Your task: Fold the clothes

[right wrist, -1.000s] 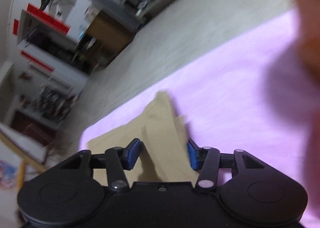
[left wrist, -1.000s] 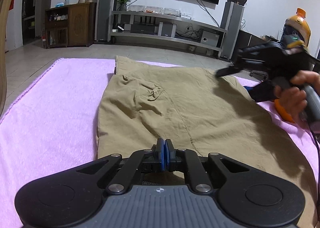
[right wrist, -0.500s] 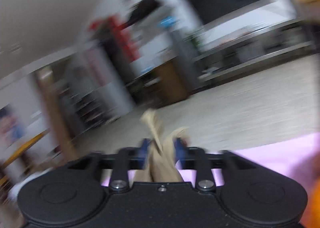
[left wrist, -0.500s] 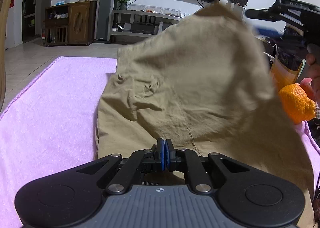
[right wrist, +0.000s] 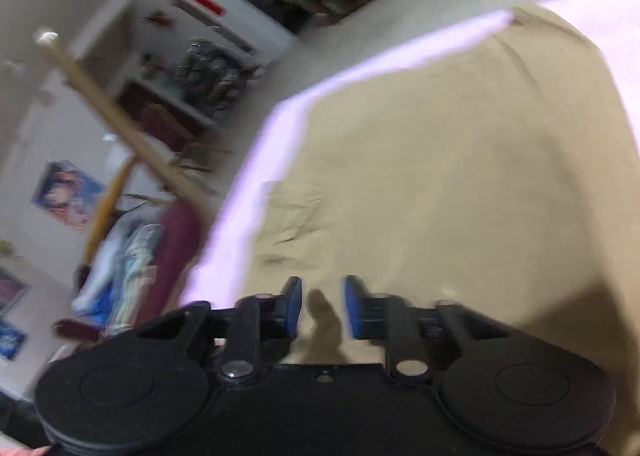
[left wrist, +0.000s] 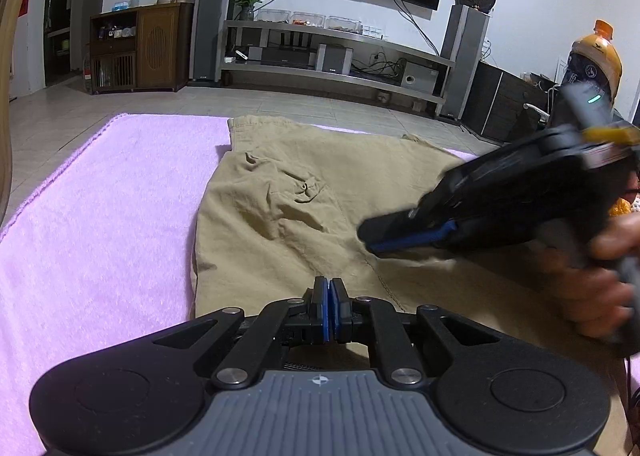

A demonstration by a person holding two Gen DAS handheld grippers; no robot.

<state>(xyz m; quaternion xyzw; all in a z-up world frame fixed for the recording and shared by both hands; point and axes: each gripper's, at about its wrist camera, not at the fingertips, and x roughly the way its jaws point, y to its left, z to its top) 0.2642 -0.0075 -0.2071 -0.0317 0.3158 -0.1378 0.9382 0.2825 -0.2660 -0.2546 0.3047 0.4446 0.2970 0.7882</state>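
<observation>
My left gripper is pressed shut at the trousers' near edge; whether it pinches cloth, I cannot tell. My right gripper gapes empty above them.

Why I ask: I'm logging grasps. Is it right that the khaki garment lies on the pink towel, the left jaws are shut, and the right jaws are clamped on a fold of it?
Not quite. The right gripper has its jaws open with nothing between them, as the right wrist view shows. The rest holds: the khaki garment lies on the pink towel, and the left gripper has its jaws shut.
</observation>
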